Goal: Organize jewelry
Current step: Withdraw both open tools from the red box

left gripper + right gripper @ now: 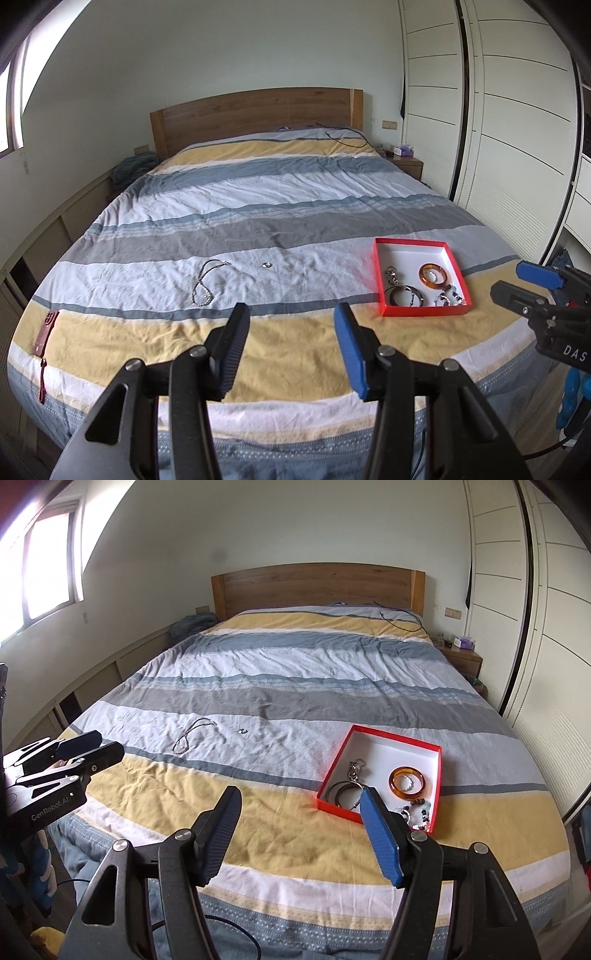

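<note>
A red box (382, 280) (334, 766) with a white inside lies on the striped bedspread (258, 221) (295, 686). Inside it are an amber bangle (433, 274) (406, 781), dark hoops (403, 295) (341, 790), a metal piece (392, 275) (355, 768) and a beaded bracelet (448, 297) (417, 812). A beaded necklace (205, 282) (190, 735) and a small ring (266, 264) (242, 730) lie loose to the left. My left gripper (291, 314) (105, 744) hovers open and empty above the bed's near end. My right gripper (297, 797) (511, 280) is open and empty, just left of the box.
A dark red phone case with a strap (46, 334) lies at the bed's near left corner. A black cable (347, 138) (400, 622) rests near the wooden headboard (258, 114) (317, 587). A nightstand (408, 162) (461, 657) and white wardrobe doors (517, 129) stand to the right.
</note>
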The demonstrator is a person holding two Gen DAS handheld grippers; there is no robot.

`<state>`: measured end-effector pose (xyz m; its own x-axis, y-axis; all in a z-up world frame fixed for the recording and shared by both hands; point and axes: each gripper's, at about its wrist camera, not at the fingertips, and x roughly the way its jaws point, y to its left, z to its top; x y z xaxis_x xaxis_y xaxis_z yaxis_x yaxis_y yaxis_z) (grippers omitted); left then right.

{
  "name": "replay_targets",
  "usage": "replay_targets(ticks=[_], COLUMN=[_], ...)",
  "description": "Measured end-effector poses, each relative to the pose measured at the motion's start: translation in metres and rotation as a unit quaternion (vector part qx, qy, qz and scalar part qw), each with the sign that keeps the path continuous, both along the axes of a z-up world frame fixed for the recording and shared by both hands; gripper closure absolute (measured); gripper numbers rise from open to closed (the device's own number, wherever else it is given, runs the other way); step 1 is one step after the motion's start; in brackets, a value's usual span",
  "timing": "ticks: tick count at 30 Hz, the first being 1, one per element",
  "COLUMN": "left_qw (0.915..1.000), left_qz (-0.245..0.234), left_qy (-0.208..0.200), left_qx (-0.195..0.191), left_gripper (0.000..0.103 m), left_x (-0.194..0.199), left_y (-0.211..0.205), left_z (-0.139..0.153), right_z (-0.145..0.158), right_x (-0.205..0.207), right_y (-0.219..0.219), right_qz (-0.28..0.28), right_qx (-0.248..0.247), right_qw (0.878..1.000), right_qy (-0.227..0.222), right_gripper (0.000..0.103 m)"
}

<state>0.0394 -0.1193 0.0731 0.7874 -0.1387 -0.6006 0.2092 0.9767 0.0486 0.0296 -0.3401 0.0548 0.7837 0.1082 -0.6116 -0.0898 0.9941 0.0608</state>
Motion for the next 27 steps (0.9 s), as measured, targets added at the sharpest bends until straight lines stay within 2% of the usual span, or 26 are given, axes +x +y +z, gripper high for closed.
replay_targets(ticks=[8, 15, 23, 27], left_qw=[0.9998, 0.9990, 0.9979, 0.9978], left_qz=[0.017, 0.029, 0.034, 0.020], left_qy=[-0.012, -0.031, -0.053, -0.051], left_qx=[0.004, -0.009, -0.017, -0.036], left_gripper=[0.055, 0.054, 0.054, 0.054], left_x=[-0.039, -0.061, -0.075, -0.075], left_y=[0.024, 0.045, 0.060, 0.068], left_z=[0.002, 0.010, 0.011, 0.004], right_z=[0.004, 0.017, 0.028, 0.026], right_x=[-0.029, -0.044, -0.056, -0.053], right_y=[0.010, 0.022, 0.040, 0.045], right_qz=[0.006, 0.008, 0.029, 0.034], right_qx=[0.011, 0.003, -0.014, -0.015], right_qw=[1.000, 1.000, 0.999, 0.999], right_qy=[-0.006, -0.018, -0.024, -0.018], right_gripper=[0.036, 0.036, 0.034, 0.034])
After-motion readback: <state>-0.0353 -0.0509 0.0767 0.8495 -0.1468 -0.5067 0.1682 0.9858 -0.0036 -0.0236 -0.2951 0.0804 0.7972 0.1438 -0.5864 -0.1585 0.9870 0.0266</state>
